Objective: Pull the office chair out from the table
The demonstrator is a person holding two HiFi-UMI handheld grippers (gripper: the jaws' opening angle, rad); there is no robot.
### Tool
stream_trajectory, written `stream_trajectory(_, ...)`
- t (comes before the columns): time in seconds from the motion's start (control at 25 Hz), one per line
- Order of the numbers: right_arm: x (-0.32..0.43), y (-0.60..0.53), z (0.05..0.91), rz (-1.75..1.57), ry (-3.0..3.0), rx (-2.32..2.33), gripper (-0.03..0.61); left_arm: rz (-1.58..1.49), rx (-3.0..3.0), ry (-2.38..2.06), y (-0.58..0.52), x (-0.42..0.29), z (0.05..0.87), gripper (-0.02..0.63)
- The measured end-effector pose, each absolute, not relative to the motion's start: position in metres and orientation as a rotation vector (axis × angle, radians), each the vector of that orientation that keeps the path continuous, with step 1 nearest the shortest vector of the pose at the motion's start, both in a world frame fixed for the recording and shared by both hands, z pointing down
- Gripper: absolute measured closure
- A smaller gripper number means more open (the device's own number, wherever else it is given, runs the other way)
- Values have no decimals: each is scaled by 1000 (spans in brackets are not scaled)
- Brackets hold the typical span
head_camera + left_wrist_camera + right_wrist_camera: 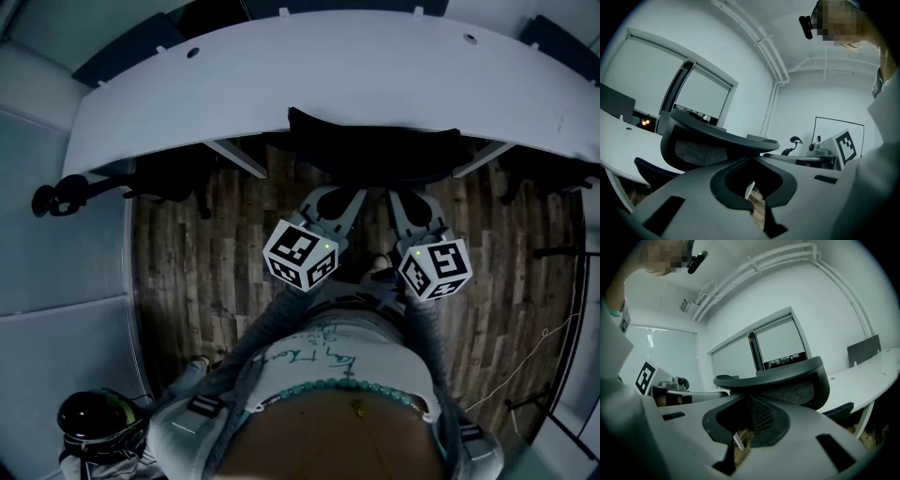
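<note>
A black mesh-backed office chair stands tucked under the white curved table, its back toward me. Both grippers point at that back, side by side. My left gripper is shut, its tips at the lower left edge of the backrest. My right gripper is shut at the lower right edge. In the left gripper view the closed jaws sit just under the chair's top rim. The right gripper view shows the same, with the jaws shut before the chair's mesh. Nothing shows between either pair of jaws.
More dark chairs stand under the table at the left and right. The floor is wood planks. A grey panel runs along the left. A black round object lies at the bottom left, and a thin cable at the right.
</note>
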State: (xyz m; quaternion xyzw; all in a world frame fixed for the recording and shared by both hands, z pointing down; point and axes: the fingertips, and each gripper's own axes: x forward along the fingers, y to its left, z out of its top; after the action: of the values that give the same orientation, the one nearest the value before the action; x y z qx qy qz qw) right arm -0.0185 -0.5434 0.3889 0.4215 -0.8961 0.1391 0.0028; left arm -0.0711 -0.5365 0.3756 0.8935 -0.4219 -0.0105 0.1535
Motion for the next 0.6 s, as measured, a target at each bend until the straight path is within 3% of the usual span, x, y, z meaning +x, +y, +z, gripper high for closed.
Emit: stream_trajectory(0.6,-16,-528,386,547,-2785,1542,554,-189,2578,-992,-529,-91,368,598)
